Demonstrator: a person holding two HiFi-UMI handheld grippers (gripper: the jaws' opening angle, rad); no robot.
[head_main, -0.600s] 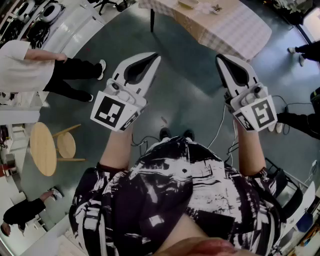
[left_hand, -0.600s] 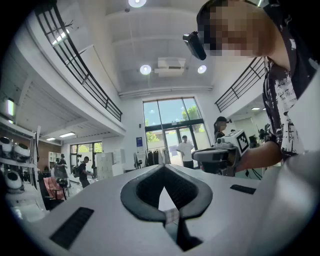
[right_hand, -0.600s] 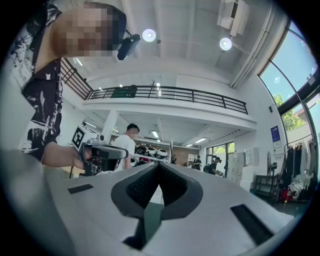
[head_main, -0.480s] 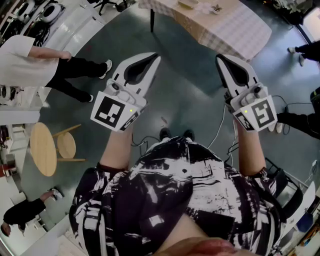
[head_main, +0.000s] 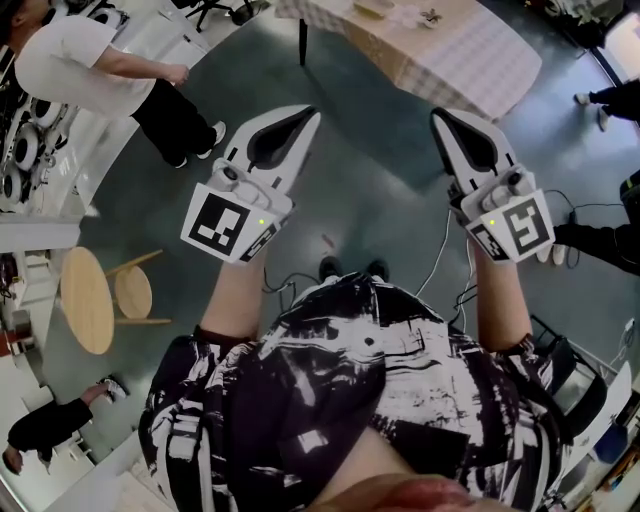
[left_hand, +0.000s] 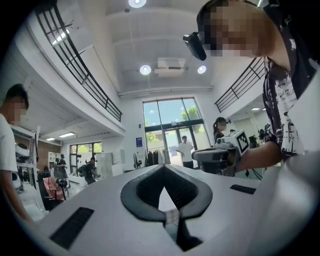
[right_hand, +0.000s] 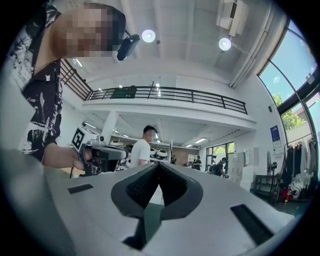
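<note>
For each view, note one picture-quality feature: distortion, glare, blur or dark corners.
Head view: strong fisheye bends the checked table at the rim; even light, sharp. Left gripper view: black rounded corners, ceiling lamp glares, left claw soft up close. Right gripper view: same dark corners, bright window at right, right claw soft.

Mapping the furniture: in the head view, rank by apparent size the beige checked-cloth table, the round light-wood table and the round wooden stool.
1. Beige checked-cloth table, though cropped.
2. Round light-wood table.
3. Round wooden stool.
</note>
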